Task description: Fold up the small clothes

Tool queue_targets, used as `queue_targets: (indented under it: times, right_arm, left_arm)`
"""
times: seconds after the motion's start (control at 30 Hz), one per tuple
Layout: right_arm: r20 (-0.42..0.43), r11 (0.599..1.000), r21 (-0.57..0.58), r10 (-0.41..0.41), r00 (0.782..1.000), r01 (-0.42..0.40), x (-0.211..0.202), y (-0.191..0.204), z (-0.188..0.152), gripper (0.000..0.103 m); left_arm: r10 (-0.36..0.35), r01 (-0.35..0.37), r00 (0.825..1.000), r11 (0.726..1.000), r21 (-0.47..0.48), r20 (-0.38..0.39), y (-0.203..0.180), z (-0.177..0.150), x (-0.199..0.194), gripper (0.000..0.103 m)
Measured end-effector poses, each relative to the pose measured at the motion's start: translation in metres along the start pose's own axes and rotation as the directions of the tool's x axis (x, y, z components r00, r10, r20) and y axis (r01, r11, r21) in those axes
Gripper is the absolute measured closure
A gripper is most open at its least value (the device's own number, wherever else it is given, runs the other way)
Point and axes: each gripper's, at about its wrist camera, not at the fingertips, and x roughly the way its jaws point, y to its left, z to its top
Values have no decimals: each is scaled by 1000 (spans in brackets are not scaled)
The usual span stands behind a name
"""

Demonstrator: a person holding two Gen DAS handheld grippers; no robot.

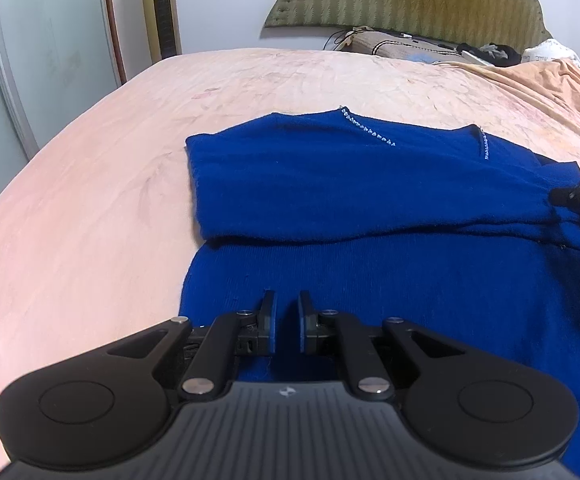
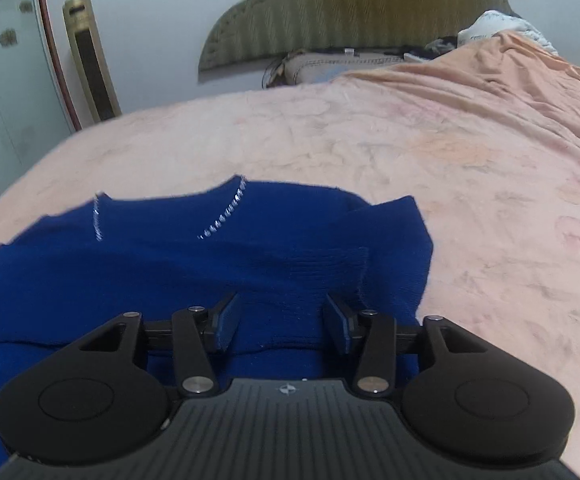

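left gripper jaws nearly together, nothing pinched | right gripper jaws spread | both over blue sweater on bed

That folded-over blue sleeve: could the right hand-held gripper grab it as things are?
Probably yes. The right hand-held gripper is open just above the sleeve of the blue sweater, and nothing lies between them.

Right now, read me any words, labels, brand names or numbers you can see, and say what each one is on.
No readable words or numbers.
Left gripper: small white star-shaped logo on its body, no lettering.
Right gripper: same logo, no lettering.
Blue sweater: silver bead trim only, no label showing.
Pillow: dark marks, too blurred to read.
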Motion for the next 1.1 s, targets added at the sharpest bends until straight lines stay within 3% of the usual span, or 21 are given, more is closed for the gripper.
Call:
queue_targets:
  times: [0.07, 0.13, 0.2, 0.37, 0.57, 0.83, 1.0, 1.03, 1.1]
  right_arm:
    - [14, 1000, -16, 27, 1000, -27, -9, 4, -4, 34]
    - [6, 998, -51, 24, 1000, -24, -13, 7, -9, 29]
    - [-6, 999, -52, 7, 1000, -8, -16, 5, -14, 28]
    - [-6, 995, 21, 95, 995, -95, -38, 0, -27, 28]
    - [14, 994, -14, 112, 994, -112, -61, 16, -46, 24]
    - [1, 996, -58, 69, 998, -69, -64, 32, -65, 17]
    - [6, 996, -82, 45, 999, -44, -72, 36, -75, 11]
    - [5, 996, -83, 45, 999, -45, -74, 35, -77, 9]
    - [0, 996, -80, 50, 999, -50, -75, 34, -81, 9]
  left_arm:
    - [4, -4, 1000, 1000, 4, -1, -1, -1, 0, 93]
    - [6, -6, 1000, 1000, 0, 0, -2, -1, 0, 93]
    - [4, -4, 1000, 1000, -2, -1, -2, -3, -1, 93]
    - [6, -6, 1000, 1000, 8, 0, -5, -8, -6, 93]
    - [11, -11, 1000, 1000, 6, 6, -9, -14, -10, 93]
    - [4, -5, 999, 1000, 22, 48, -12, -13, -9, 93]
    - [-17, 18, 1000, 999, -49, 26, -3, -11, -6, 92]
    - [-15, 16, 1000, 999, -50, 25, -4, -12, -7, 88]
    - [-6, 7, 1000, 999, -46, 30, -5, -15, -10, 64]
